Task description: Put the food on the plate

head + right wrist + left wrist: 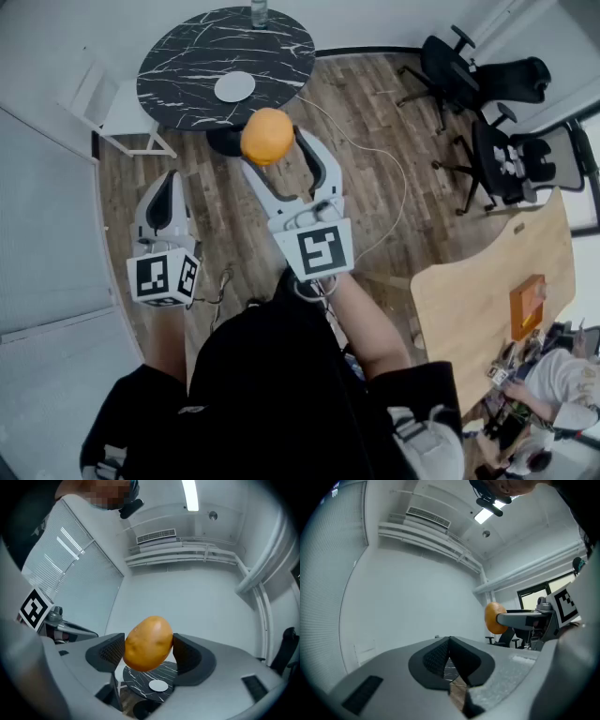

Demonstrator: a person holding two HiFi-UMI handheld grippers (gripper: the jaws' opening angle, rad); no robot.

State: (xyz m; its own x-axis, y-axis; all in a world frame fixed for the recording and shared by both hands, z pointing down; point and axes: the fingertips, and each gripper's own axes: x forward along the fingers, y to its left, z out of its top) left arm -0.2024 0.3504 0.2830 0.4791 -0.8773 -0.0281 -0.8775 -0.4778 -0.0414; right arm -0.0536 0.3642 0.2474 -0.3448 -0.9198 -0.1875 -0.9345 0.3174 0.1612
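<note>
Potato (267, 137) gripped in mid-air by the right gripper (277, 148), jaws spread wide, pads pressed against its two flanks. Hangs over the wood floor (394, 206), short of the round black marble table (178, 66) at the far side of the room.

White plate (234, 86) bare on the near part of that tabletop, farther off than the potato and a little to its left in the head view, well apart from it. No food on it yet.

From the right gripper view, potato (148, 642) standing roughly on end with a slight tilt, long axis crossing the line of the grip, narrower width taken by the right gripper (149, 654). Plate (158, 685) visible straight ahead between the jaws and lower down, just beneath the potato's underside, with the table (136, 674) dark around it.

Left gripper (169, 192) held to the left and nearer the body, jaws closed together on nothing, confirmed in its own view (450, 660). Farther from the plate than the right one, and by all appearances out of this step.

Likely next: a carry forward, downward and a touch leftward along the jaws' own line, then release over the plate. Possible hazard: a rounded potato rolling off a flat plate if let go from any height.
</note>
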